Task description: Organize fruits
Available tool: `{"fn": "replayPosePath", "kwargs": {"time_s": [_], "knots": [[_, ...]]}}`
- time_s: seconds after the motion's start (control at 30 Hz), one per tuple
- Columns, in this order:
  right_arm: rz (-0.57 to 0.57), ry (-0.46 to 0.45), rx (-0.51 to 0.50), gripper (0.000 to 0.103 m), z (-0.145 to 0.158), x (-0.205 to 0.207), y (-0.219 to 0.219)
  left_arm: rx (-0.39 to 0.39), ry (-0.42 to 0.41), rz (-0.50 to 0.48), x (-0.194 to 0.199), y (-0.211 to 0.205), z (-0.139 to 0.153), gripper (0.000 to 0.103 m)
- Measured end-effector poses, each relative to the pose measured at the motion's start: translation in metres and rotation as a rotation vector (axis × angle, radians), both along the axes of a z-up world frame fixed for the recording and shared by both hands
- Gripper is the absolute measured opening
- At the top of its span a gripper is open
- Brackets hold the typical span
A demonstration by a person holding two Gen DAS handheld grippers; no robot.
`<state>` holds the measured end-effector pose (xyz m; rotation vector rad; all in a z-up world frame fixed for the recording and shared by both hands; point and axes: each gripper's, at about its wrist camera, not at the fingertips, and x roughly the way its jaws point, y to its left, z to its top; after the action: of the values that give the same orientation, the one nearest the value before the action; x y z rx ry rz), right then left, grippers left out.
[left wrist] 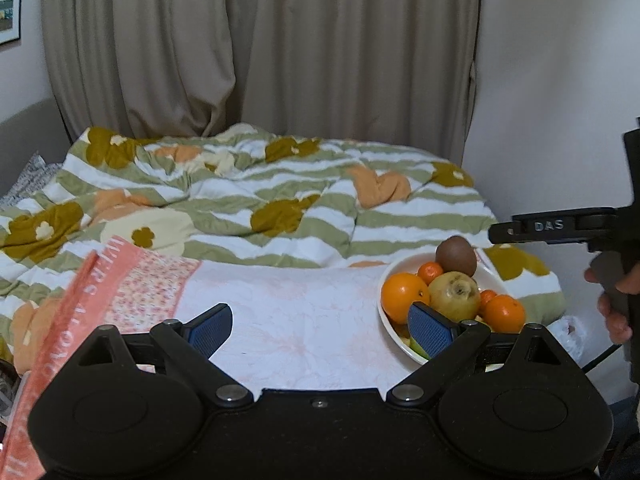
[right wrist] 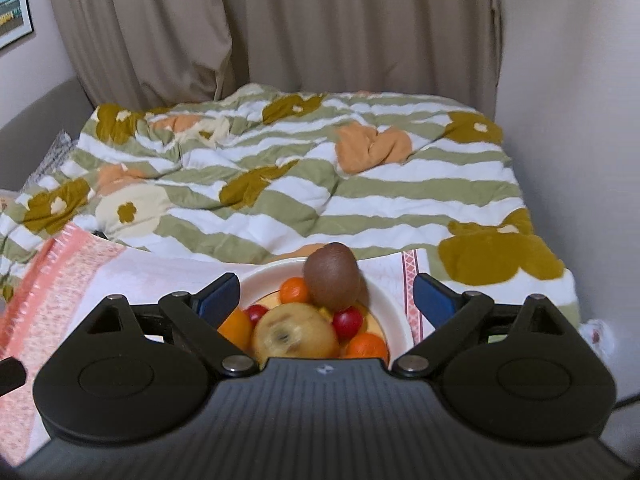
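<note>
Right gripper (right wrist: 326, 294): jaws spread wide, nothing held, poised above the bowl (right wrist: 394, 308); its body cuts off the bowl's near rim. Left gripper (left wrist: 320, 326): jaws likewise apart and empty, over the pink-and-white cloth (left wrist: 288, 304), its right pad (left wrist: 430, 330) hiding part of the bowl. Bowl contents: kiwi (right wrist: 332, 276) uppermost, yellow apple (right wrist: 294, 334), large orange (left wrist: 404, 292), small mandarins, red fruits partly hidden. Bowl rests on the cloth, which lies on the floral striped duvet (right wrist: 320, 184). Beige curtain (right wrist: 280, 28) behind.
</note>
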<state>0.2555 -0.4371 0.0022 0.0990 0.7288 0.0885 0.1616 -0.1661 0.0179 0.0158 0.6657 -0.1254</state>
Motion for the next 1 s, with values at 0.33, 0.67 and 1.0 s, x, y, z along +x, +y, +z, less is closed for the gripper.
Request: {"fn": "replayPosePath", "kwargs": {"time_s": [0.33, 0.67, 1.0], "knots": [[-0.018, -0.063, -0.032, 0.103, 0.059, -0.119, 0.063, -0.005, -0.091, -0.027, -0.051, 0.046, 0.037, 0.097], [-0.069, -0.03, -0.105, 0.103, 0.056, -0.194, 0.116, 0.011, -0.076, -0.05, -0.087, 0.087, 0.032, 0.103], [-0.104, 0.013, -0.086, 0.103, 0.044, -0.215, 0.132, 0.027, -0.061, -0.054, -0.106, 0.107, 0.024, 0.103]]}}
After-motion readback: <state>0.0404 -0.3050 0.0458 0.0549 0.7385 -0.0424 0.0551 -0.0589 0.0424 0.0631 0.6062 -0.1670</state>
